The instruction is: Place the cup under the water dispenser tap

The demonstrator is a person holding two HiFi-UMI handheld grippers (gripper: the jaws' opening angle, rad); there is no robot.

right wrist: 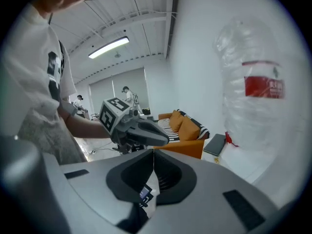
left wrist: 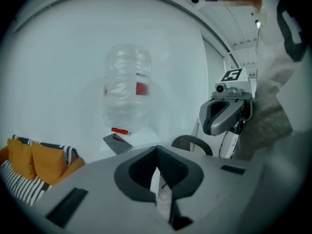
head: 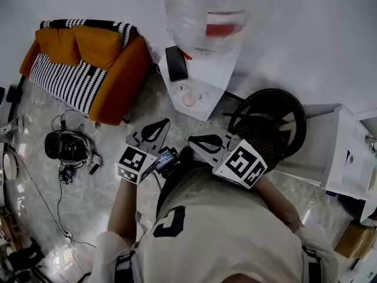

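Water bottle [head: 188, 7] blurred, cut off by head view's top edge; label [head: 222, 27] print unreadable.

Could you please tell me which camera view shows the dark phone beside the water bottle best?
The head view: it looks straight down on the phone, showing its whole dark face lying flat on the white dispenser top. The left gripper view shows it small and slanted in the distance; the right gripper view shows it at a shallow angle.

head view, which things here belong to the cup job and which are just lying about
Job: dispenser, its bottle, small round thing at its front (maybe the cup), left claw and right claw, both shut and empty.
Lying about: phone, sofa, wicker chair, black gear by the sofa.
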